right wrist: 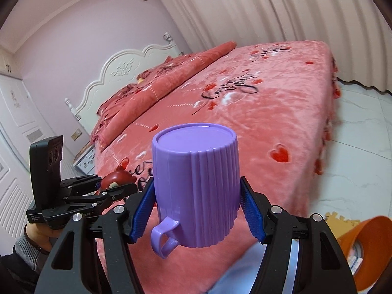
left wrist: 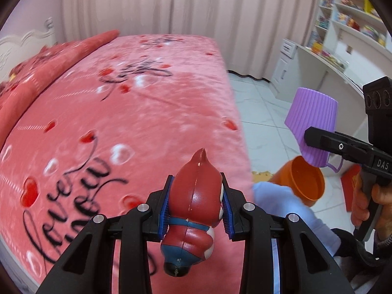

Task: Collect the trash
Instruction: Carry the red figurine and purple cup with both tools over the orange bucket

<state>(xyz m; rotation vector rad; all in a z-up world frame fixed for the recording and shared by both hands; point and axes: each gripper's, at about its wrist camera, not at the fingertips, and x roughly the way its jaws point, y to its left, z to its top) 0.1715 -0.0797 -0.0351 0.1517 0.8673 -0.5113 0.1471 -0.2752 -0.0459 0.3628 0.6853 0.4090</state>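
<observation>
A red toy [left wrist: 193, 210] is clamped between the blue pads [left wrist: 163, 216] of the left gripper [left wrist: 196, 210], its pointed end directed toward 12 o'clock and its blue-banded lower part hanging toward 6 o'clock. The toy is held above the near edge of the bed [left wrist: 137, 112], which is covered by a pink blanket printed with hearts and black script. In the right wrist view the left gripper [right wrist: 107, 188] is seen at 9 o'clock, with the toy [right wrist: 117, 178] between its fingers.

A purple cup [right wrist: 196, 183] is gripped by the right gripper [right wrist: 197, 210], upside down, with its base turned toward the camera and its handle at 7 o'clock. In the left wrist view the cup [left wrist: 311, 125] is seen at 3 o'clock, tilted, pinched by the right gripper [left wrist: 311, 139], and held just above an orange bin [left wrist: 303, 181]. The bin's open mouth is turned toward the cup; in the right wrist view the bin [right wrist: 367, 245] lies at 4 o'clock. White floor tiles [left wrist: 264, 112] are seen beside the bed, and a worktop [left wrist: 325, 61] with shelves at 2 o'clock.
</observation>
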